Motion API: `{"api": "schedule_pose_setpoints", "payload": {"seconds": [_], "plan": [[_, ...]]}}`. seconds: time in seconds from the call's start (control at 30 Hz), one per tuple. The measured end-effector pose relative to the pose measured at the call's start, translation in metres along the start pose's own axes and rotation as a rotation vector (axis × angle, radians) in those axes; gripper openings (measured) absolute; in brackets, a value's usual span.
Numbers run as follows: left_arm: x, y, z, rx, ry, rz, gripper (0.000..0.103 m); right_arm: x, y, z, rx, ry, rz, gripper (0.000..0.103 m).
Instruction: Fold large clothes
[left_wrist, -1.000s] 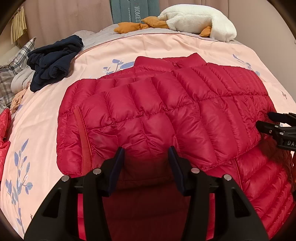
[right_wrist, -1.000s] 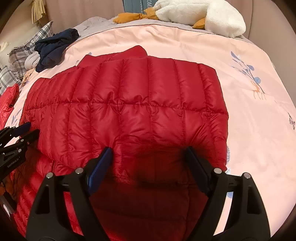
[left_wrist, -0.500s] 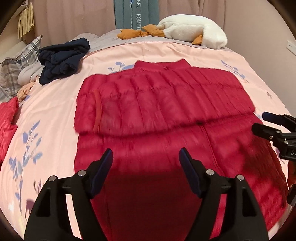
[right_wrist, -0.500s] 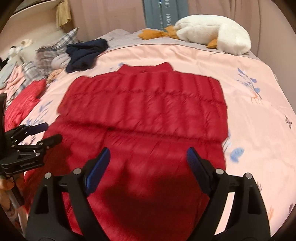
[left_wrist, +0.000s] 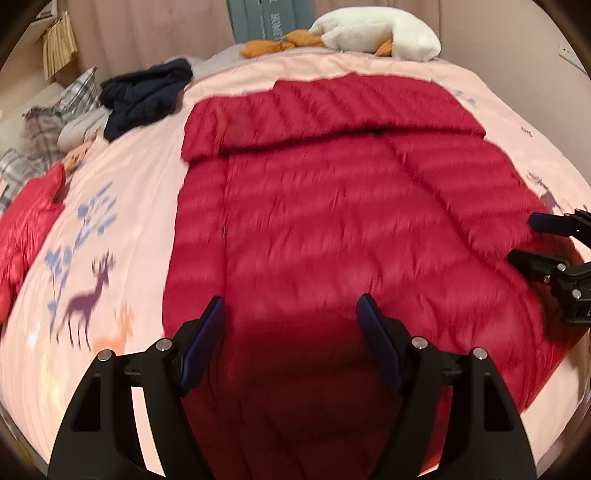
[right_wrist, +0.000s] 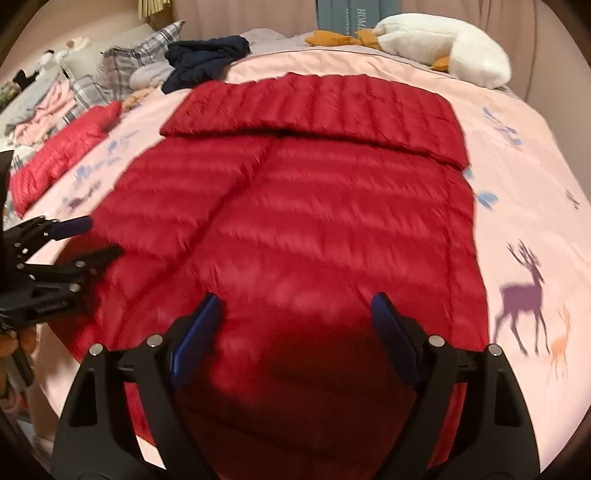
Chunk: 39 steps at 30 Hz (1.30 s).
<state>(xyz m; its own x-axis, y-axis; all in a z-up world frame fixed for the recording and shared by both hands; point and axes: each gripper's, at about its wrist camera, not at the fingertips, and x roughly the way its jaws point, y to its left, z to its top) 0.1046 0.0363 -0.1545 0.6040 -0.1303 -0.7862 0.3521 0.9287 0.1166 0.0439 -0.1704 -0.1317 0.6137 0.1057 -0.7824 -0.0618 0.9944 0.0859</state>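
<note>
Both grippers now sit farther back from the red jacket (left_wrist: 332, 206) than a second ago. The left gripper (left_wrist: 291, 325), whose fingers were narrow then, is spread wide and holds nothing. The right gripper (right_wrist: 295, 321) is also wide apart. Far more of the jacket's near half now shows below the folded band.

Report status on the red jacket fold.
Left gripper and right gripper open, empty, above near hem. Red down jacket flat on bed, top folded over. Nothing in the way.
</note>
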Motion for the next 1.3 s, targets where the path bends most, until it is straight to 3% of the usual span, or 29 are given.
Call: {"api": "schedule_pose_setpoints", "payload": {"seconds": [0.3, 0.47, 0.73, 0.9, 1.03, 1.3], "plan": [[-0.025, 0.019, -0.031, -0.066, 0.003, 0.004, 0.074, -0.038, -0.022, -0.041, 0.050, -0.031, -0.021, 0.084], [-0.037, 0.038, -0.042, -0.117, 0.015, 0.062, 0.074, -0.052, -0.029, -0.057, 0.072, -0.036, -0.062, 0.084], [-0.041, 0.070, -0.054, -0.221, 0.042, 0.045, 0.075, -0.068, -0.066, -0.073, 0.222, -0.047, -0.050, 0.085], [-0.036, 0.080, -0.055, -0.312, 0.061, -0.072, 0.081, -0.068, -0.083, -0.076, 0.336, -0.039, 0.102, 0.087], [-0.025, 0.089, -0.057, -0.414, 0.090, -0.279, 0.081, -0.062, -0.088, -0.076, 0.390, -0.027, 0.166, 0.088], [-0.014, 0.091, -0.055, -0.448, 0.095, -0.428, 0.087, -0.047, -0.088, -0.072, 0.435, 0.000, 0.250, 0.092]]}}
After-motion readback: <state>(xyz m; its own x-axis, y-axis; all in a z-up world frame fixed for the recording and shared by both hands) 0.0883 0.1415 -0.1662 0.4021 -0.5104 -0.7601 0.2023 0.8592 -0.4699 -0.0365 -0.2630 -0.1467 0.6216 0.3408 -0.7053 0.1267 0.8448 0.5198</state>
